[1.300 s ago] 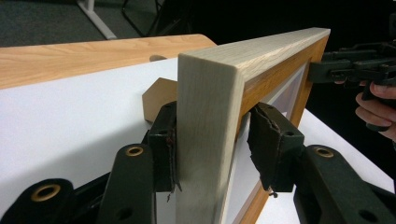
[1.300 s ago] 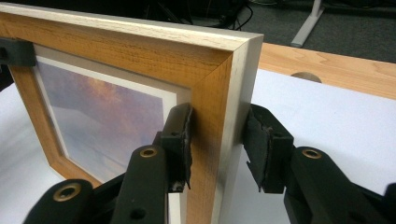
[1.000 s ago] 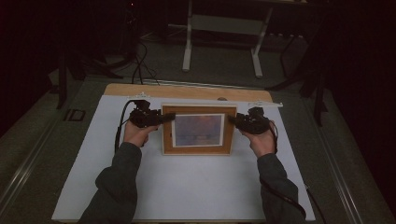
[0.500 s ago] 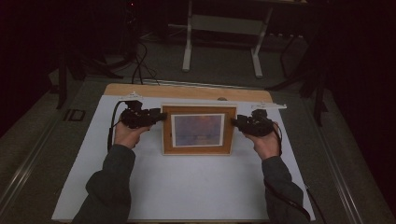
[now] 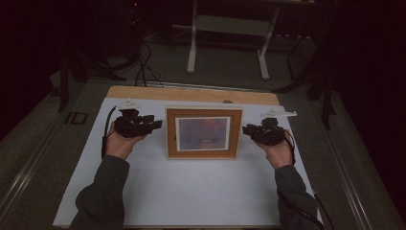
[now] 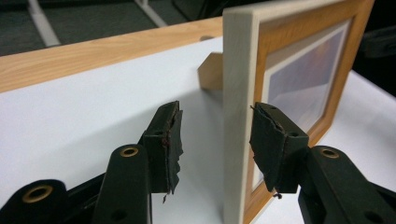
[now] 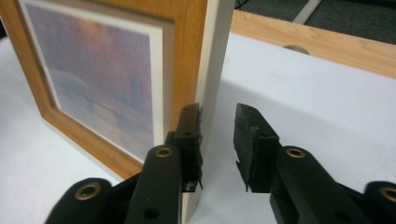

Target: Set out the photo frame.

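Note:
A wooden picture frame with a bluish print stands upright on the white mat. My left gripper is at the frame's left edge and my right gripper at its right edge. In the left gripper view, the left gripper is open and its jaws straddle the frame's pale side edge with gaps on both sides. In the right gripper view, the right gripper is open. One jaw lies against the frame's front and the other stands clear behind it.
The frame's back prop rests on the mat behind it. A bare wooden strip runs along the table's far edge. Table legs and cables are on the floor beyond.
Both hands have drawn slightly outward and toward me, away from the frame's sides. The frame has stayed in place.

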`<state>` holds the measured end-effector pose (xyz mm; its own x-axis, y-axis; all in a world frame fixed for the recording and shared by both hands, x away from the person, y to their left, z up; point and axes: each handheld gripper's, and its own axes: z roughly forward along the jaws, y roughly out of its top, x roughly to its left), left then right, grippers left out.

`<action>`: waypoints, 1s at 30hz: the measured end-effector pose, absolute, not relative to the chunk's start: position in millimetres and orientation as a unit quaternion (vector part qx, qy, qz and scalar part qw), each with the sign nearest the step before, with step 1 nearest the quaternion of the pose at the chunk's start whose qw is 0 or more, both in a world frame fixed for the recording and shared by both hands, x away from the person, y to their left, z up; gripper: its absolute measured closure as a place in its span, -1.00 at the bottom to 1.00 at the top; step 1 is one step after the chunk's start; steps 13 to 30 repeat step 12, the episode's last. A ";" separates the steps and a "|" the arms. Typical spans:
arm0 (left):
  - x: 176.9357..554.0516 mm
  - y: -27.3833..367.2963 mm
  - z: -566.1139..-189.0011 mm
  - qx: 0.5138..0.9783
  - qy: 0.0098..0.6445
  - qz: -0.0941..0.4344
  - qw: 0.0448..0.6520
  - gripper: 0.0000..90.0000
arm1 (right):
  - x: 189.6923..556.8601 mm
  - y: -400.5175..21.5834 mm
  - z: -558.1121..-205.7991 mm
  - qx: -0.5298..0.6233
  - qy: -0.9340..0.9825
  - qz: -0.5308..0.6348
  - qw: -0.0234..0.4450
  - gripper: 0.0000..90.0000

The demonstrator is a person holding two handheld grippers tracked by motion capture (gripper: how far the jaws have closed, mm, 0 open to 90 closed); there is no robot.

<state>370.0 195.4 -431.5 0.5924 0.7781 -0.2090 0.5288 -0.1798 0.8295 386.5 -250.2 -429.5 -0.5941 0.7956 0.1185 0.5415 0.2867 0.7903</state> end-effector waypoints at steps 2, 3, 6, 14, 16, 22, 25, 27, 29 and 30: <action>365.5 195.0 -433.5 0.760 0.431 0.138 0.466 0.19 | 384.2 -249.6 -433.3 0.422 0.793 0.412 0.153 0.66; 360.7 195.0 -436.7 0.764 0.430 0.145 0.459 0.19 | 383.6 -249.4 -434.5 0.422 0.794 0.410 0.153 0.68; 355.4 194.9 -441.1 0.765 0.433 0.152 0.452 0.19 | 381.8 -249.6 -438.0 0.421 0.797 0.405 0.153 0.73; 339.5 199.8 -459.3 0.762 0.447 0.161 0.439 0.19 | 376.9 -251.3 -449.1 0.419 0.806 0.386 0.157 0.79; 339.5 199.8 -459.3 0.762 0.447 0.161 0.439 0.19 | 376.9 -251.3 -449.1 0.419 0.806 0.386 0.157 0.79; 339.5 199.8 -459.3 0.762 0.447 0.161 0.439 0.19 | 376.9 -251.3 -449.1 0.419 0.806 0.386 0.157 0.79; 339.5 199.8 -459.3 0.762 0.447 0.161 0.439 0.19 | 376.9 -251.3 -449.1 0.419 0.806 0.386 0.157 0.79; 339.5 199.8 -459.3 0.762 0.447 0.161 0.439 0.19 | 376.9 -251.3 -449.1 0.419 0.806 0.386 0.157 0.79; 339.5 199.8 -459.3 0.762 0.447 0.161 0.439 0.19 | 376.9 -251.3 -449.1 0.419 0.806 0.386 0.157 0.79; 339.5 199.8 -459.3 0.762 0.447 0.161 0.439 0.19 | 376.9 -251.3 -449.1 0.419 0.806 0.386 0.157 0.79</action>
